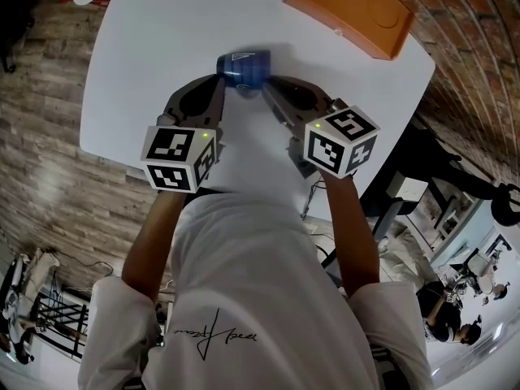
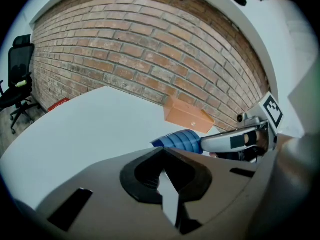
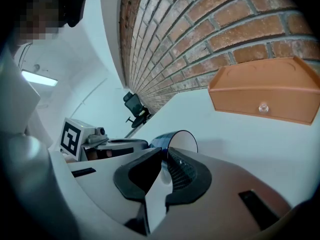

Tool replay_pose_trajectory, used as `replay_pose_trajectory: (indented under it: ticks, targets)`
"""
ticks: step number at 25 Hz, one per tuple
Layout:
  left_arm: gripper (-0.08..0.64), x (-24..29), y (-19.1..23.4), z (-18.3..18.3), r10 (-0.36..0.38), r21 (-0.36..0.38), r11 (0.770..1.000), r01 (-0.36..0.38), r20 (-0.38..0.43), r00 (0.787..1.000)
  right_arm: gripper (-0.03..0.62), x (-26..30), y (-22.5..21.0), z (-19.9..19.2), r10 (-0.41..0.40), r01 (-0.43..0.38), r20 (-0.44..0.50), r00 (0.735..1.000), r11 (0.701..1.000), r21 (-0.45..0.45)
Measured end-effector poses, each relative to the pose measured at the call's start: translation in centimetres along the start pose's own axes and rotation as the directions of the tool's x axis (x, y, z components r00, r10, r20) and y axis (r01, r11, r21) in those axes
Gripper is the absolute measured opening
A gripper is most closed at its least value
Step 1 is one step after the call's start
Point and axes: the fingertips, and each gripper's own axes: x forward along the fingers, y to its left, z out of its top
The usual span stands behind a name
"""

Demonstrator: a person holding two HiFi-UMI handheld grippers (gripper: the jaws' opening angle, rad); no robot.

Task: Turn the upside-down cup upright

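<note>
Over the white table (image 1: 162, 47) in the head view, the blue cup (image 1: 243, 67) is showing blurred between the tips of the left gripper (image 1: 221, 84) and the right gripper (image 1: 268, 86), near an orange box (image 1: 349, 6). In the left gripper view, that gripper's jaws are sitting pressed together on nothing, with the cup just beyond them, tipped sideways. In the right gripper view, the jaws are pinching the cup's wall at the rim, and its mouth is facing the box.
</note>
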Motion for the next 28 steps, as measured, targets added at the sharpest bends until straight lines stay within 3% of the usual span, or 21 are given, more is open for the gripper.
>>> replay_pose_trajectory:
  ticks: [28]
  targets:
    - [0.008,0.79,0.33,0.20,-0.023,-0.018,1.000,0.023,0.000,1.000,0.023,-0.62,0.97,0.25,0.011,-0.011,0.004,1.000,0.999,0.037]
